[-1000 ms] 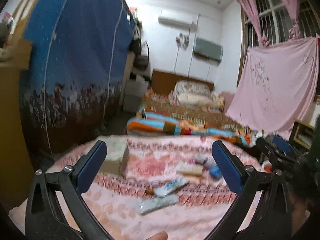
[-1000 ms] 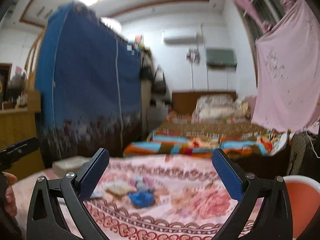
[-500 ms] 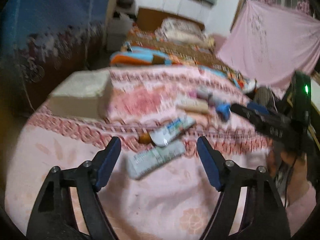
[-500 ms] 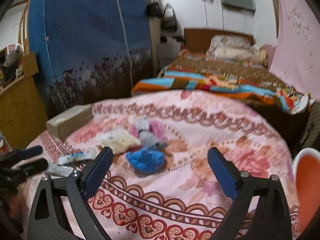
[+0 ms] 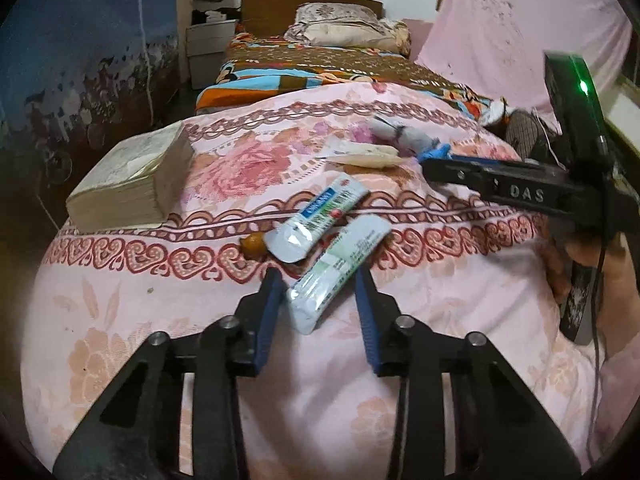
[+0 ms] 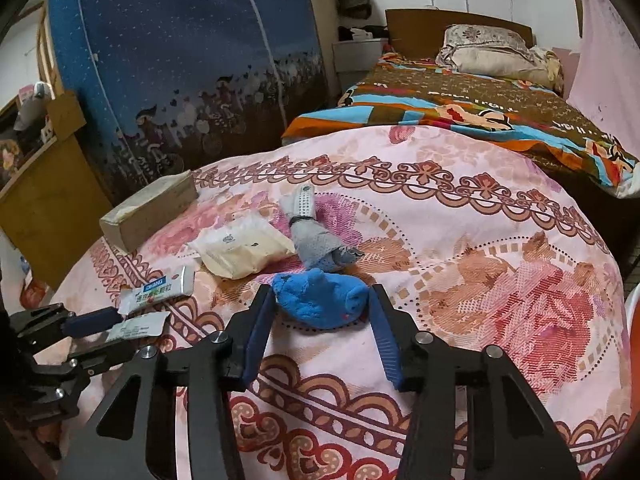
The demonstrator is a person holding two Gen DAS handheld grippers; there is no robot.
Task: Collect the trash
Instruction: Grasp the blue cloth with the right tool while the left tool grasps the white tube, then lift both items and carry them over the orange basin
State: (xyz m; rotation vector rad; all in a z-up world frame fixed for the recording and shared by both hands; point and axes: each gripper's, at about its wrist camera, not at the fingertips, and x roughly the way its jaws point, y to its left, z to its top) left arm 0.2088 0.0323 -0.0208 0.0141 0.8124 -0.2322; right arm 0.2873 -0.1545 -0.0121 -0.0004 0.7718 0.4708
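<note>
On the bedspread [image 6: 500,240] a box [image 6: 150,212] lies far left, two wrappers [image 5: 320,216] overlap nearer, one wrapper's end between the left gripper [image 5: 318,276] pads, while a pouch [image 6: 240,246], roll [image 6: 316,240] and cloth wad [image 6: 320,300] cluster rightward.

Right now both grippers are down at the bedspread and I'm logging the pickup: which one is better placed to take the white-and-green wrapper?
Left. The left gripper already straddles the white-and-green wrapper, jaws closing; the right gripper brackets the blue cloth.

A surface covered in a pink floral cloth [image 6: 460,240] carries a book [image 6: 148,212], two sachets [image 5: 328,212], a cream packet [image 6: 244,248], a grey bundle [image 6: 316,240] and a blue cloth [image 6: 320,298].
</note>
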